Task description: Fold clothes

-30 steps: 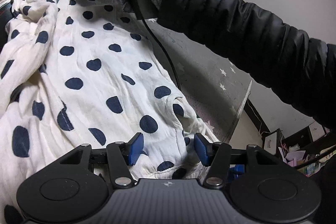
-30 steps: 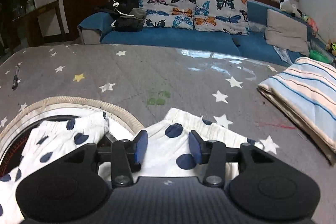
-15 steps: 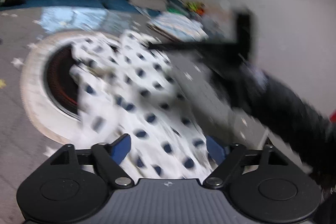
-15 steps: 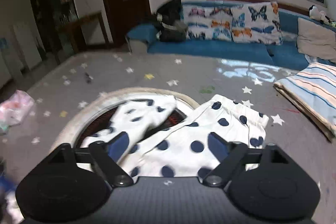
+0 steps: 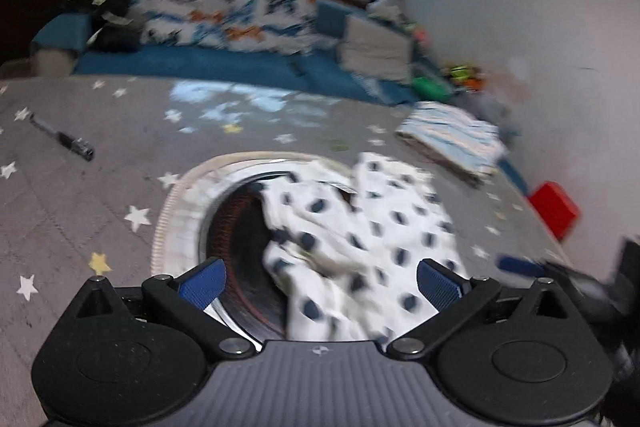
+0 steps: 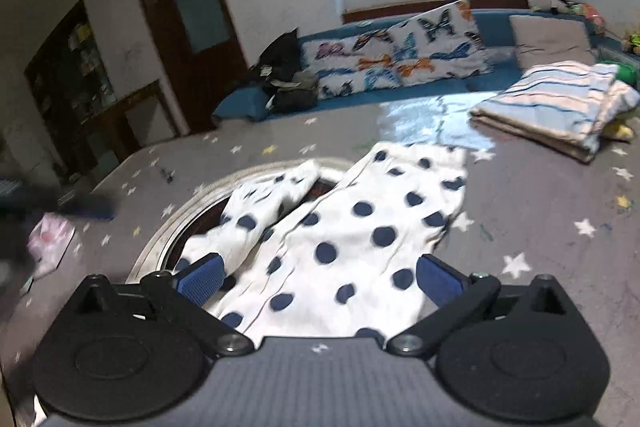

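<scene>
Left gripper (image 5: 319, 279): jaws spread wide, nothing held, raised above the polka-dot garment (image 5: 360, 251). Right gripper (image 6: 318, 277): jaws also spread wide, nothing gripped.

The white garment with navy dots is laid partly over the round woven basket (image 5: 176, 211), one part draped into the dark opening, the rest spread on the grey star-print mat (image 5: 80, 203). From the right wrist view the garment (image 6: 352, 239) is seen running from the basket rim (image 6: 192, 203) out onto the mat.

A folded striped blanket (image 6: 556, 107) is seen well apart, near the blue sofa (image 6: 400, 95) with butterfly cushions (image 6: 400, 55). A red box (image 5: 554, 209) is seen by the wall. The left view is motion-blurred.
</scene>
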